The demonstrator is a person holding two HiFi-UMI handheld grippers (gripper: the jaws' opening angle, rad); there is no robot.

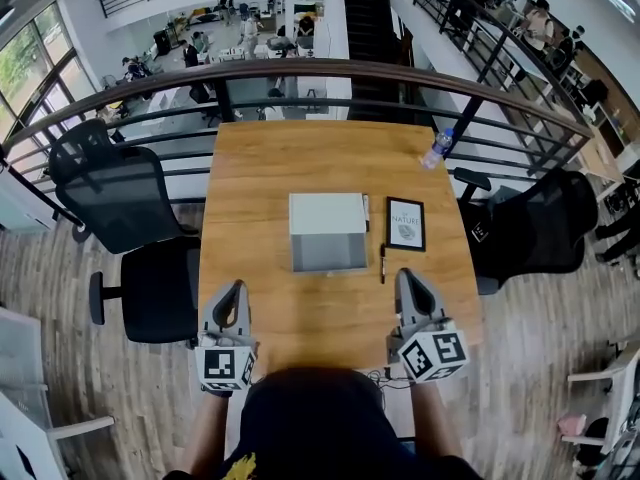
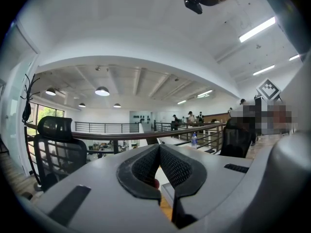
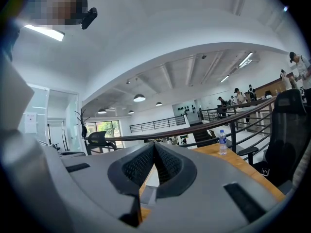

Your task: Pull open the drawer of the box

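A white box (image 1: 327, 230) sits in the middle of the wooden table (image 1: 270, 168), its grey drawer front (image 1: 329, 254) facing me and flush with the box. My left gripper (image 1: 238, 286) hovers near the table's front edge, left of the box and short of it. My right gripper (image 1: 406, 276) is level with it, to the box's right. In the left gripper view (image 2: 159, 147) and the right gripper view (image 3: 154, 143) the jaws meet at their tips with nothing between them. A sliver of the box (image 3: 152, 178) shows through the right jaws.
A black pen (image 1: 382, 263) and a framed print (image 1: 405, 224) lie just right of the box. A water bottle (image 1: 436, 149) stands at the far right corner. Black office chairs (image 1: 120, 203) (image 1: 540, 230) flank the table, and a railing (image 1: 300, 68) runs behind it.
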